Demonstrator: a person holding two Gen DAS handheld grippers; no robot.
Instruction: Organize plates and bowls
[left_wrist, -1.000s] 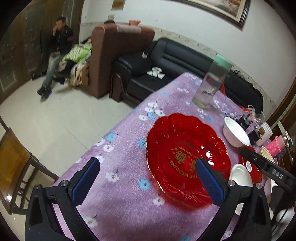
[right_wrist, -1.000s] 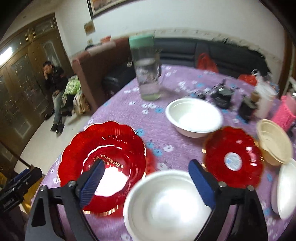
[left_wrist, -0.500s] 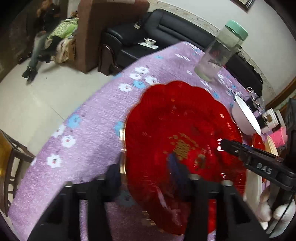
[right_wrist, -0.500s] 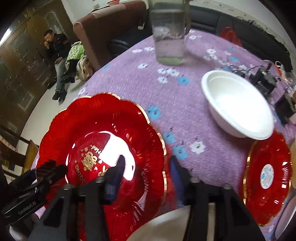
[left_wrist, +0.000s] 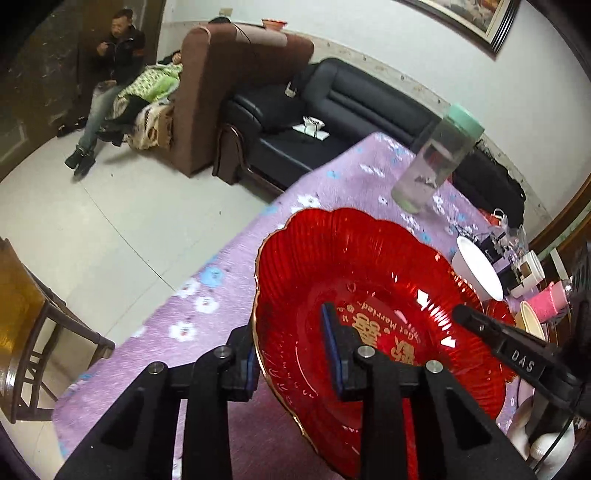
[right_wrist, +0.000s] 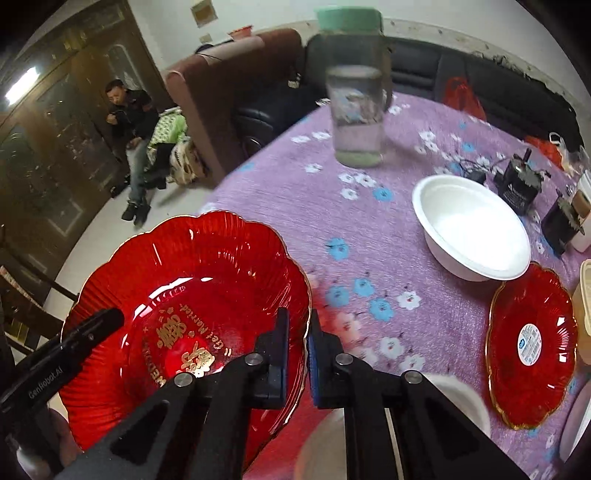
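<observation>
A large red scalloped plate (left_wrist: 369, 295) with gold lettering is tilted up off the purple flowered tablecloth. My left gripper (left_wrist: 291, 350) is shut on its near left rim. My right gripper (right_wrist: 297, 347) is shut on the same plate's (right_wrist: 184, 295) right rim. A white bowl (right_wrist: 469, 236) sits on the cloth to the right, also seen in the left wrist view (left_wrist: 478, 273). A smaller red plate (right_wrist: 532, 343) with a sticker lies at the far right. Another white bowl (right_wrist: 458, 398) is partly hidden under my right gripper.
A tall clear jar (right_wrist: 356, 85) with a green lid stands at the back of the table (right_wrist: 369, 221). Black gadgets (right_wrist: 517, 181), cups and a beige bowl (right_wrist: 583, 295) crowd the right edge. A wooden chair (left_wrist: 26, 321) stands left of the table. Sofas and a seated man are beyond.
Both grippers were open a second ago. They closed on opposite rims of the large red plate, and the plate has lifted and tilted off the cloth.
</observation>
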